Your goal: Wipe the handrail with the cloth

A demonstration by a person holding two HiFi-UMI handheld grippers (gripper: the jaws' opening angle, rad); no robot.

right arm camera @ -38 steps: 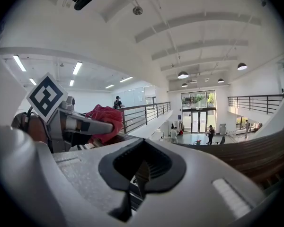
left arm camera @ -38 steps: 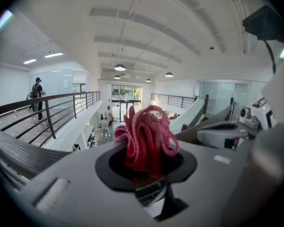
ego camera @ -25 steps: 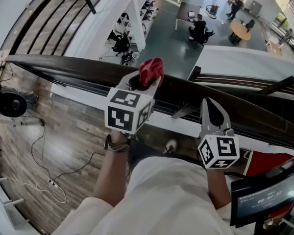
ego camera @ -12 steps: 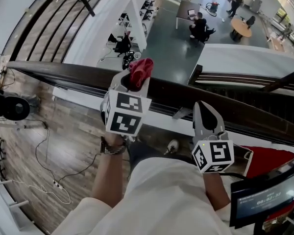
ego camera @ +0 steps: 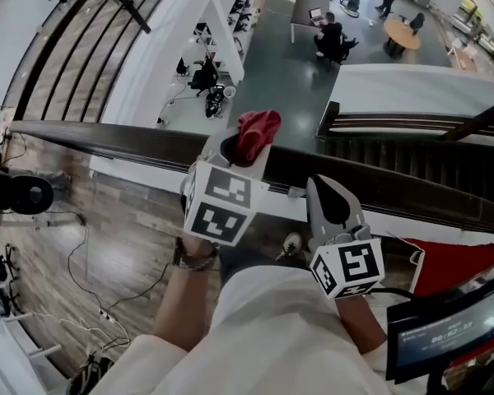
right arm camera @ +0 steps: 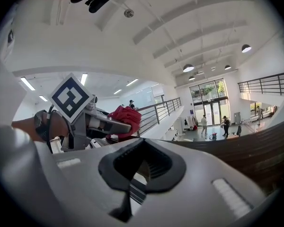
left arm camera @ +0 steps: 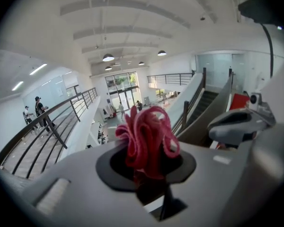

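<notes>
While the person stood at the edge of an upper level, a lower hall [ego camera: 284, 64] with desks and seated people lay far beyond both claws. Under the claws and to their left spread the plank floor [ego camera: 123, 212], crossed by loose cables. The dark handrail [ego camera: 107, 141] ran across from left to right just ahead of the claws; in the right gripper view it swept past on the right [right arm camera: 258, 145]. A screen [ego camera: 445, 327] sat behind and to the right of the right claw.

The left claw [ego camera: 249, 144] reached over the top of the handrail, its jaws clamped on the red cloth [ego camera: 258, 128]. In the left gripper view the claw [left arm camera: 149, 162] held the bunched cloth [left arm camera: 149, 134] at its base, the folds standing up above the jaw tips. Whether the cloth pressed on the handrail could not be made out.

The right claw [ego camera: 323, 189] hung to the right of the left one, on the near side of the handrail, tips pointed toward it. Its jaws [right arm camera: 142, 167] were together with nothing between them; past them, up and to the left, showed the left claw [right arm camera: 106, 125] with the cloth [right arm camera: 124, 117].

A wristwatch [ego camera: 193, 257] circled the left wrist behind the left claw.
</notes>
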